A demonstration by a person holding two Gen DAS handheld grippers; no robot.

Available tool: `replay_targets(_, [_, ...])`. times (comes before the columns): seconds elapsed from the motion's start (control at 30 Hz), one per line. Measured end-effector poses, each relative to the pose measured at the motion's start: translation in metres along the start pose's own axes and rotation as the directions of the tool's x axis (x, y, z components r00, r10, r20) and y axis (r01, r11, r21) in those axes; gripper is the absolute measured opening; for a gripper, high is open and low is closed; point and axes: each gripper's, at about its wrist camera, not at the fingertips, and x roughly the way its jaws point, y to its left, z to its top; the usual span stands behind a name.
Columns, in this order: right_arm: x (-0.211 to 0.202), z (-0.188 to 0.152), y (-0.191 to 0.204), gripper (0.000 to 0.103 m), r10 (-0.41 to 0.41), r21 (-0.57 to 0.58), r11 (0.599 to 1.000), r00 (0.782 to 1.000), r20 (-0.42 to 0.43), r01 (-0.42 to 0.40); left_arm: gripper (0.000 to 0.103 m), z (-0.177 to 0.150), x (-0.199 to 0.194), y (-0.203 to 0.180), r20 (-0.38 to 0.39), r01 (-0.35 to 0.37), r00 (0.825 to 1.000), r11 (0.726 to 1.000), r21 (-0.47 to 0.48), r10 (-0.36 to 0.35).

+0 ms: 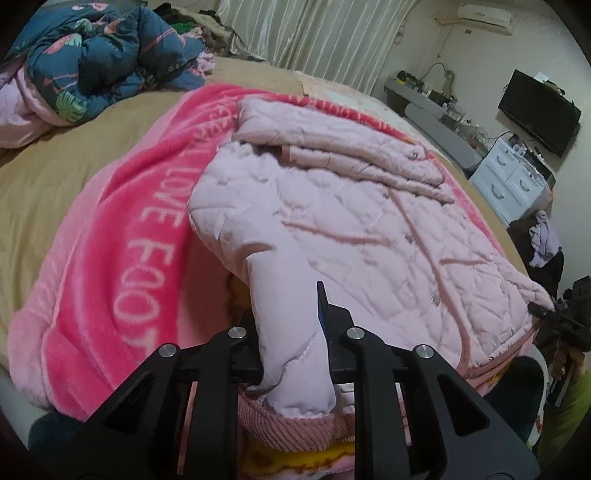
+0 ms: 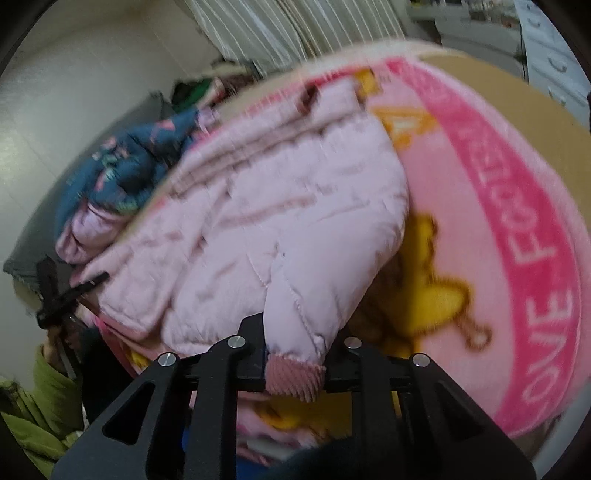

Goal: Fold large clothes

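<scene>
The pink quilted jacket (image 1: 351, 221) lies on the pink blanket (image 1: 122, 236) covering the bed (image 1: 55, 177). Left gripper (image 1: 295, 332) and right gripper (image 2: 295, 354) each clamp a sleeve cuff.

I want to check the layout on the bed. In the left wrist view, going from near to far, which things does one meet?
left gripper, shut on the sleeve → pale pink quilted jacket lying on the pink blanket → tan bedcover → blue flowered quilt → curtain.

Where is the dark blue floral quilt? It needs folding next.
The dark blue floral quilt lies bunched at the left wrist view's top left, on the tan bedsheet, beyond the pink fleece blanket.
</scene>
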Motion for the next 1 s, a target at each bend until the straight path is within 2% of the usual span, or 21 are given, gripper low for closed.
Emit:
replay_targets(0.1, [-0.012, 0.02, 0.011, 0.016, 0.014, -0.009, 1.0, 0.997, 0.075, -0.014, 0.011, 0.013, -0.007, -0.006, 0.044, 0.01, 0.999, 1.0, 0.0, -0.009])
replay_targets(0.33, [-0.014, 0.054, 0.024, 0.016, 0.008, -0.02, 1.0, 0.985, 0.174, -0.004, 0.011, 0.041, -0.014, -0.016, 0.123, 0.016, 0.992, 1.0, 0.008, -0.016])
replay_targets(0.67, [-0.01, 0.077, 0.019, 0.015, -0.021, 0.02, 1.0, 0.972, 0.234, 0.016, 0.011, 0.072, -0.014, -0.022, 0.187, 0.03, 0.982, 0.999, 0.018, -0.032])
replay_targets(1.0, [-0.006, 0.095, 0.021, 0.015, -0.03, 0.034, 0.999, 0.948, 0.317, 0.02, 0.011, 0.104, -0.008, -0.023, 0.234, 0.039, 0.971, 0.999, 0.025, -0.044])
